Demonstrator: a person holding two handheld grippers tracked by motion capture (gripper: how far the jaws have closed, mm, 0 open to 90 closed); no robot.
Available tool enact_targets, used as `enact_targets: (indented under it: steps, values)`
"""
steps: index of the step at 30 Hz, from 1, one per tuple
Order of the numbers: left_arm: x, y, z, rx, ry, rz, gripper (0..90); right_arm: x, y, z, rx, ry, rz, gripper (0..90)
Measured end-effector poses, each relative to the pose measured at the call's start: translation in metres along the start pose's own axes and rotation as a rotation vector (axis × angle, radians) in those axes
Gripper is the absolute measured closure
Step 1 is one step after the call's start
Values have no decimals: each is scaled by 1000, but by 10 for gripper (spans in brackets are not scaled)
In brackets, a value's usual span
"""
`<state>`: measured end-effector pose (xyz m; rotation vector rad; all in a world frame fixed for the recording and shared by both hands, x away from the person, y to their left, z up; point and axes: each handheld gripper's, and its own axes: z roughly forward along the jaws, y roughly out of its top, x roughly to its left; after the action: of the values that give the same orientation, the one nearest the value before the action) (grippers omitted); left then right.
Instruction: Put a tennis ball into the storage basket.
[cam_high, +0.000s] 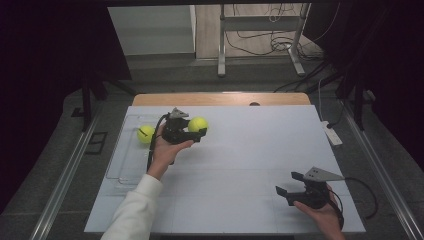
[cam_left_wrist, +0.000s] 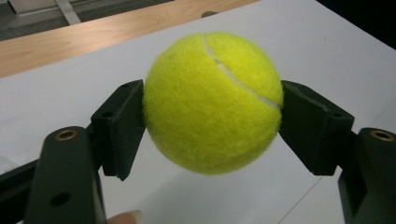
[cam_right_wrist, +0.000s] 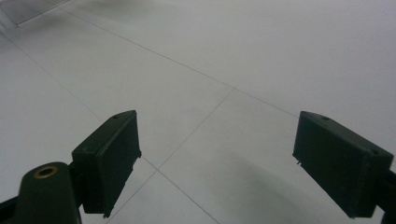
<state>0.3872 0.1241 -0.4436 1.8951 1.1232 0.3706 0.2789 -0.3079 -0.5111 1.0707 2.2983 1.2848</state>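
Ball (cam_left_wrist: 212, 100), round, seam slanting, clenched in left tongs (cam_high: 196, 131); right tongs (cam_right_wrist: 217, 163) released.

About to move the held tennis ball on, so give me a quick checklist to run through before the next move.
1. Left tongs shut on held tennis ball, pads on both sides: ok.
2. Ball lifted off the white table: ok in the left gripper view.
3. Second tennis ball lying in the clear tray, apart from the tongs: ok.
4. Right tongs open, nothing between them: ok.
5. Right tongs away from the left hand: ok.
6. Where the ball should go: cannot tell.
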Motion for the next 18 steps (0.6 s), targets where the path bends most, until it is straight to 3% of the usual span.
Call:
enact_targets:
  steps: [18]
  values:
    - [-7, 2, -30, -78, -17, 18, 274, 1, 0, 0, 3, -2, -2, 148]
